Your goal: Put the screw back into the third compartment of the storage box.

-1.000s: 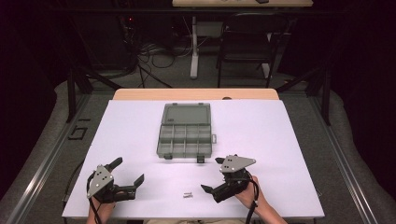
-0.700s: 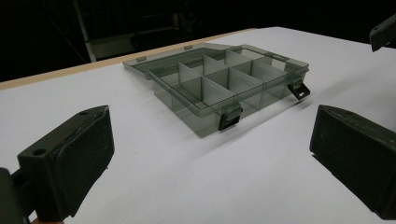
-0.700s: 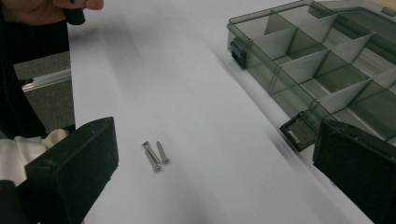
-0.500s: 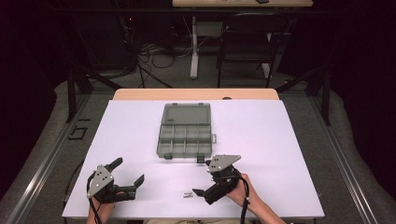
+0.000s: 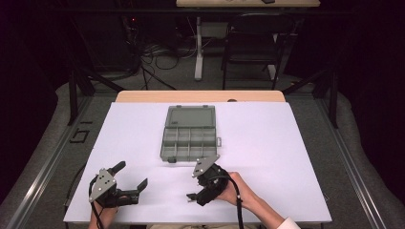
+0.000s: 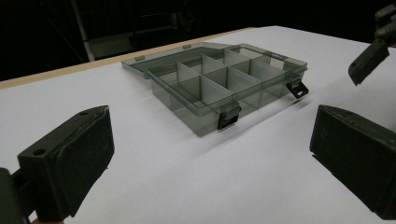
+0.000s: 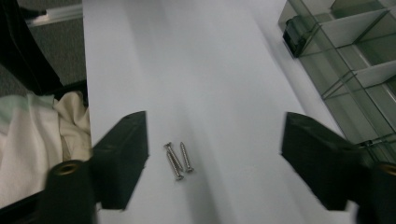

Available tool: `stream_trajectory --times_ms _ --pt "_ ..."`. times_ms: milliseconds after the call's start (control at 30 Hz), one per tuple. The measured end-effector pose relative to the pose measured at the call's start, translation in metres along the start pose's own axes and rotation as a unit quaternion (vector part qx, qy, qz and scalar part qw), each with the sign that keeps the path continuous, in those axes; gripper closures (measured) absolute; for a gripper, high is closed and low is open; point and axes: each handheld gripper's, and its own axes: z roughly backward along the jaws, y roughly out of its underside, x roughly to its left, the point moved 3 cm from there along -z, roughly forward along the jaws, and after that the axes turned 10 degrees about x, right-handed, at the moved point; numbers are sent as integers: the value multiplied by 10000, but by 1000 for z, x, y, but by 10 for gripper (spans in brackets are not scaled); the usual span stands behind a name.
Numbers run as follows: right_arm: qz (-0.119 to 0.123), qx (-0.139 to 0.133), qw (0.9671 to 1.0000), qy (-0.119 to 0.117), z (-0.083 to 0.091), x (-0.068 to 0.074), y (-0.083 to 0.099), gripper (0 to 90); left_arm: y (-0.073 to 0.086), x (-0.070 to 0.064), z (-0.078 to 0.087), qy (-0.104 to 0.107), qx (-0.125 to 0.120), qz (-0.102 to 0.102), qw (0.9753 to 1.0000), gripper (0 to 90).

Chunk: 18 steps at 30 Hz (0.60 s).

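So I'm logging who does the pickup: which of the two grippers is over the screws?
The right gripper: its open jaws straddle the small screws on the white table. The left gripper, also open, sits apart near the table's left front corner.

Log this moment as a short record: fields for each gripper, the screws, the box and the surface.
right gripper: open, jaws either side of the screws, low over the table
screws: small silver cluster lying loose on the white sheet
left gripper: open, holding nothing, near the table's front left
compartment box: grey, see-through, lid open, compartments look empty
table: white-covered
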Motion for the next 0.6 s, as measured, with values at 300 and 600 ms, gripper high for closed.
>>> stream_trajectory --times_ms 300,600 --pt "369 836 9957 -177 -20 2 -7 561 0 0 0 13 4 -9 10000 0" --pt "653 1412 9875 -271 -34 8 -9 728 0 0 0 9 11 -14 10000 0"
